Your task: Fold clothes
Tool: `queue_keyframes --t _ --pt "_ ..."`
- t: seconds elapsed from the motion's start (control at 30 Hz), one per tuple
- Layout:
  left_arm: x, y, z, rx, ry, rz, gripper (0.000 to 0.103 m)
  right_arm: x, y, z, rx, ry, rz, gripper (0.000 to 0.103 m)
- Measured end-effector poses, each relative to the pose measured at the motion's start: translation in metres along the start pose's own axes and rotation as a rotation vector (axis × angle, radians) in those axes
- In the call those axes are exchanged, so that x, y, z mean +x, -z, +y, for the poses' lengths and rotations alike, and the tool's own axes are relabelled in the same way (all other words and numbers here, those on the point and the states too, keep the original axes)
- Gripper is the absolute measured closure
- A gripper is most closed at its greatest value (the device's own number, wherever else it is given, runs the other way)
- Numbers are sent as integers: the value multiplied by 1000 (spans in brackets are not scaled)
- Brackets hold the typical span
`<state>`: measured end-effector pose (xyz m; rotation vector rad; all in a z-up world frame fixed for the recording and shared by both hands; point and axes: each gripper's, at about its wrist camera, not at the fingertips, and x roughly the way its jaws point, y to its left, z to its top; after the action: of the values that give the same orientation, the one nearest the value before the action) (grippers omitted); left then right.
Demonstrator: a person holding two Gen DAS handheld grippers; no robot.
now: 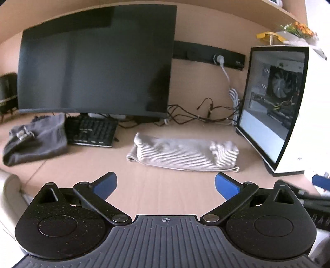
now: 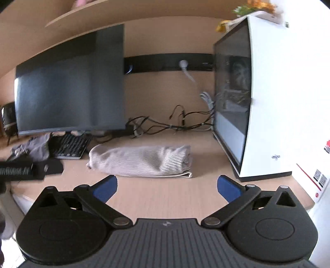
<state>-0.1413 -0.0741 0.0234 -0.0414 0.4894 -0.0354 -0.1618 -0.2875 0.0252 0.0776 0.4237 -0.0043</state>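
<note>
A folded white garment with thin grey stripes (image 1: 183,154) lies on the wooden desk (image 1: 156,189), between the monitor and the computer case; the right wrist view shows it too (image 2: 142,159). A crumpled dark grey garment (image 1: 37,140) sits at the left by the keyboard, seen also as a grey garment (image 2: 36,148) in the right wrist view. My left gripper (image 1: 166,185) hovers open in front of the striped garment, nothing between its blue pads. My right gripper (image 2: 167,186) is open too, short of the same garment and apart from it.
A dark monitor (image 1: 97,61) stands at the back left with a black keyboard (image 1: 90,132) under it. A white computer case (image 1: 288,107) with a glass side stands at the right. Tangled cables (image 1: 206,115) run along the back wall. A shelf (image 2: 123,12) hangs above.
</note>
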Motion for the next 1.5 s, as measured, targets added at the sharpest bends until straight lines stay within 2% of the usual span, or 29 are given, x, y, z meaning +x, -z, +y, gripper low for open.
queue_keyframes --t 0.1,0.2,0.43,0.57,0.8,1.0,1.5 --pt "-4 1 -11 36 1 -6 0 2 -7 -6 51 -19 47 0" --pt "-2 3 -20 72 -2 28 0 3 -10 -10 106 -40 85 0" --pt "6 9 -16 14 10 105 0 6 1 -15 103 -19 154 0" --pt "6 10 -16 13 6 110 0 8 2 -16 84 7 150 0" --pt "7 10 -11 15 2 110 0 7 2 -8 44 -3 140 0" --pt "8 11 -8 17 8 121 0 10 3 -5 43 -18 166 0" --pt "9 11 -3 9 36 133 0 7 3 2 28 -3 175 0"
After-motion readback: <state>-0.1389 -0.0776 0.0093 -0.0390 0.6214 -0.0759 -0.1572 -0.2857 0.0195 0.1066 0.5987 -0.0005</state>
